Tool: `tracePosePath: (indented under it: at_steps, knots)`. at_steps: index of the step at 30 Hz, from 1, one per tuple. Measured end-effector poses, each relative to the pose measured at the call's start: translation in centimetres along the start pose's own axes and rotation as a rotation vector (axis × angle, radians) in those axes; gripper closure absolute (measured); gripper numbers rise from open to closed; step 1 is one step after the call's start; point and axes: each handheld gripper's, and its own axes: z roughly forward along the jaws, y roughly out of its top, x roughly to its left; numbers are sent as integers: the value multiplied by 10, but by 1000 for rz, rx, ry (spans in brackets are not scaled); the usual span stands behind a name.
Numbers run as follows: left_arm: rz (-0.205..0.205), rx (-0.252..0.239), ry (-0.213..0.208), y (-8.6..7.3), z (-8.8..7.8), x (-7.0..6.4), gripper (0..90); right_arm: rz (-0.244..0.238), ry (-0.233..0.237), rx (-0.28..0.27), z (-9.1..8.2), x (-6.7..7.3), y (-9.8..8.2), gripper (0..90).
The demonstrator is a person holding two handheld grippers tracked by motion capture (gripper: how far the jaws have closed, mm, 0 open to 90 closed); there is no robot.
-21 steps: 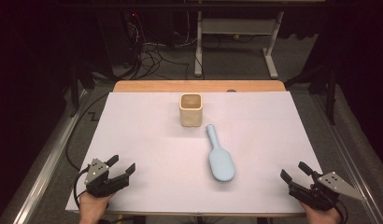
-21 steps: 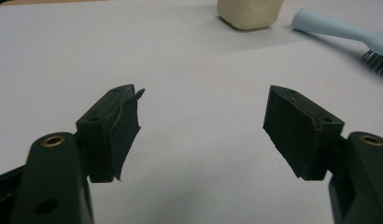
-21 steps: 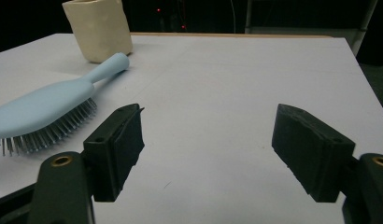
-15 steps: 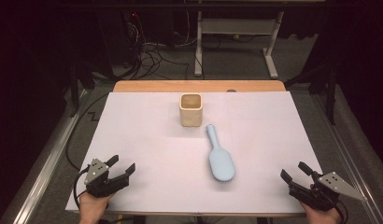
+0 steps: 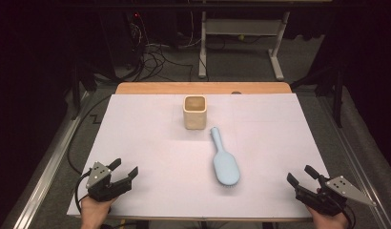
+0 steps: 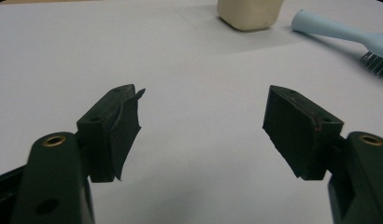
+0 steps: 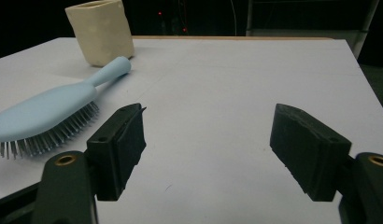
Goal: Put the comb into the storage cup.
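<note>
A light blue hairbrush lies bristles down near the middle of the white table cover, its handle pointing toward a cream square cup that stands upright behind it. My left gripper rests open at the front left corner, nothing between its jaws. My right gripper rests open at the front right corner, also with nothing in it. In the left gripper view the cup and the brush sit far ahead to the right. In the right gripper view the brush and cup lie to the left.
The white cover spans a wooden table whose bare back edge shows. Metal rails run along both sides. Cables and a white desk frame stand on the floor beyond the table.
</note>
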Motion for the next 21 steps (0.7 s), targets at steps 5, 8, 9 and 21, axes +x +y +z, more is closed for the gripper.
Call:
tracePosePath:
  at_steps: [5, 8, 9, 21]
  knots:
    - [0, 0, -2, 0, 0, 0, 278, 3, 1, -4, 0, 0, 0, 268]
    - [5, 0, -2, 0, 0, 0, 278, 0, 6, -8, 0, 0, 0, 271]
    - [5, 0, -2, 0, 0, 0, 278, 0, 6, -8, 0, 0, 0, 271]
    - [3, -2, -5, 0, 1, -1, 279, -3, 20, -18, 3, 2, 2, 277]
